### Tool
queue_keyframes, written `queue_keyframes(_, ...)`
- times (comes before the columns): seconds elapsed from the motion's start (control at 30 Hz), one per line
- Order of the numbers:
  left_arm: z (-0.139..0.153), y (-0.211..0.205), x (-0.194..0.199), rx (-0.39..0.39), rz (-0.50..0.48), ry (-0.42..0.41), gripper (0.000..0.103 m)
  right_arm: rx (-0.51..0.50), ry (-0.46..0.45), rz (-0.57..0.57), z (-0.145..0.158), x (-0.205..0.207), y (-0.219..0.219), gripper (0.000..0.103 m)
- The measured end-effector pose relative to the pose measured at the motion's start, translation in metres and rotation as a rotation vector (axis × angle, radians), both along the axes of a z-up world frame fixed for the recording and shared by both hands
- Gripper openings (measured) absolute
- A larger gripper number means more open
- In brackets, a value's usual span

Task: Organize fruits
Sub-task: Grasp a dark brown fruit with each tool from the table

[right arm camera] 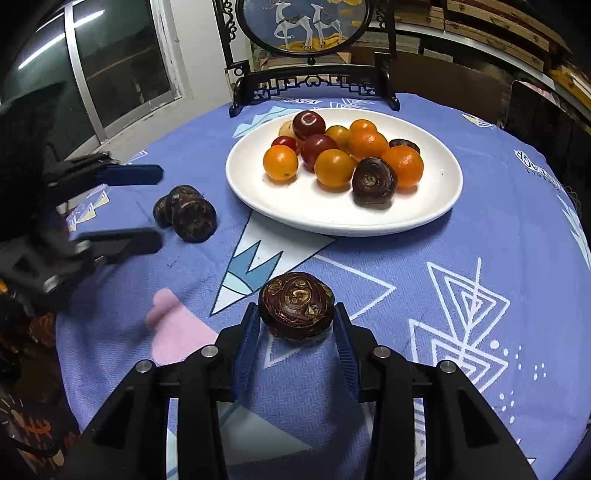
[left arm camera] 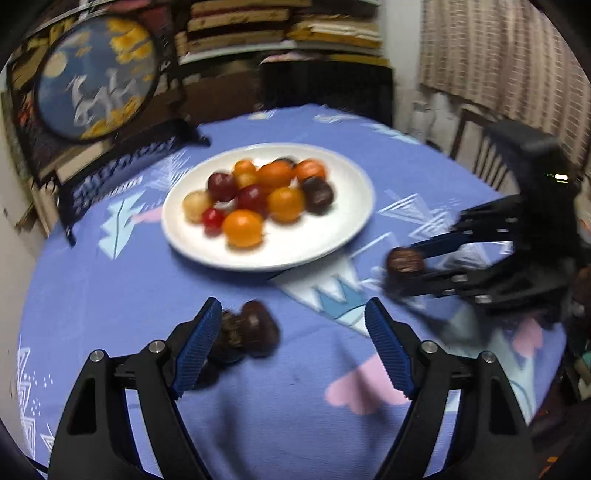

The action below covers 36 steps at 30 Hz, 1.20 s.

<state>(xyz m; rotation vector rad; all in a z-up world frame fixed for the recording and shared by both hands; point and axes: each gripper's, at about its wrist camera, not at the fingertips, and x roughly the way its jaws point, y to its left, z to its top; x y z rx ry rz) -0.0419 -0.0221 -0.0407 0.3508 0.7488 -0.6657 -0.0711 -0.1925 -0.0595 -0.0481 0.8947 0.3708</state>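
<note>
We see our right gripper (right arm camera: pixel 296 321) squeezing a dark brown water chestnut (right arm camera: pixel 296 311) between its blue pads, just above the purple tabletop (right arm camera: pixel 424 251) and in front of the white plate (right arm camera: pixel 436 206). Our left gripper (left arm camera: pixel 293 345) is wide apart and holds nothing. A small pile of dark chestnuts (left arm camera: pixel 243 332) lies on the cloth, touching its left pad. The plate holds oranges (right arm camera: pixel 334 167), red fruits (right arm camera: pixel 317 147) and two more chestnuts (right arm camera: pixel 373 181).

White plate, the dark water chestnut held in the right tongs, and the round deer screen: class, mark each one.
White plate (right arm camera: pixel 436 206), right wrist view, bare rim.
Water chestnut (right arm camera: pixel 296 308), right wrist view, top face.
Deer screen (right arm camera: pixel 303 22), right wrist view, picture panel.
</note>
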Motion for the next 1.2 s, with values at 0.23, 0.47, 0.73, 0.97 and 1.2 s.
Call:
queue_keyframes(0.23, -0.013, -0.013, 0.006, 0.000, -0.047, 0.044, 0.077, 0.022, 0.006, 0.001, -0.003, -0.002, -0.003, 0.041)
queue_keyframes(0.47, -0.013, -0.015, 0.018, 0.010, -0.011, 0.070, 0.077, 0.038, -0.003, -0.001, -0.002, -0.006, -0.009, 0.041)
queue_keyframes(0.73, -0.008, -0.030, -0.011, -0.039, -0.154, 0.055, 0.077, 0.046, 0.006, 0.001, -0.006, -0.004, -0.010, 0.041)
queue_keyframes(0.97, -0.021, -0.036, 0.004, 0.062, -0.072, 0.056, 0.077, 0.047, 0.003, 0.001, -0.005, -0.005, -0.010, 0.041)
queue_keyframes(1.2, -0.047, -0.038, 0.020, 0.081, -0.033, 0.164, 0.065, 0.043, 0.005, -0.004, -0.004, -0.007, -0.011, 0.041)
